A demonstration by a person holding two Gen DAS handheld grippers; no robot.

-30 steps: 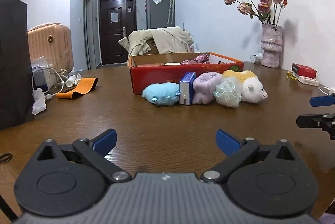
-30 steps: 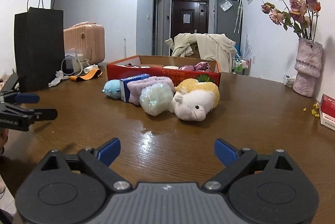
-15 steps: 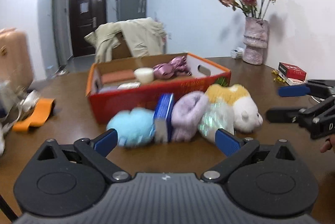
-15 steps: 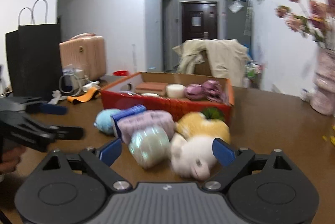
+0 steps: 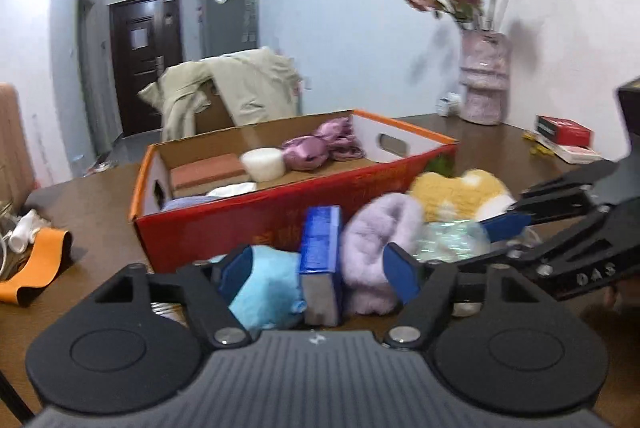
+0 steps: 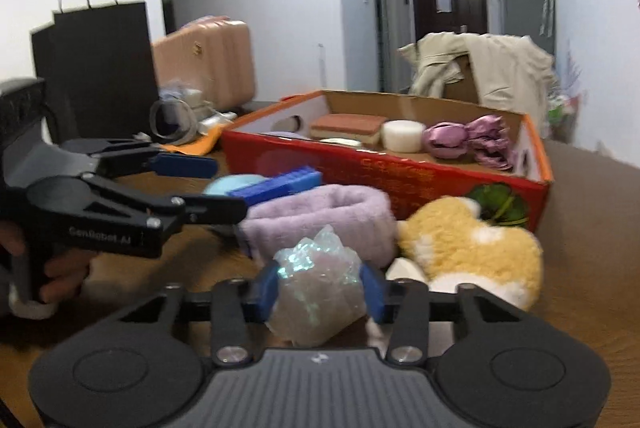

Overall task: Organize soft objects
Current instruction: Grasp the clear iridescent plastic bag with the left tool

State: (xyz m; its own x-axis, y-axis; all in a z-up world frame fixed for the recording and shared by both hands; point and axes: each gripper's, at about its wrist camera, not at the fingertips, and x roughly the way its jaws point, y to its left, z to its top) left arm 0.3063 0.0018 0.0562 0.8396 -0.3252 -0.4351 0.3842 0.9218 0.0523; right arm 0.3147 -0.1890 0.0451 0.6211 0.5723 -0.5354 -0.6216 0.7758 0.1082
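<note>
A row of soft things lies in front of a red cardboard box: a light blue plush, a blue sponge block, a lilac fuzzy roll, an iridescent wrapped bundle and a yellow-white plush. My left gripper is open, its fingers either side of the blue plush, block and lilac roll. My right gripper has its blue pads against both sides of the iridescent bundle. The box holds a brown sponge, a white round piece and purple cloth.
A black paper bag and a pink suitcase stand at the table's left. An orange band and cables lie left of the box. A vase of dried roses and a red packet sit at the right.
Both grippers have moved forward from the table's near edge to the row of soft things. The right gripper has narrowed around the iridescent bundle; the left now straddles the blue plush and block.
</note>
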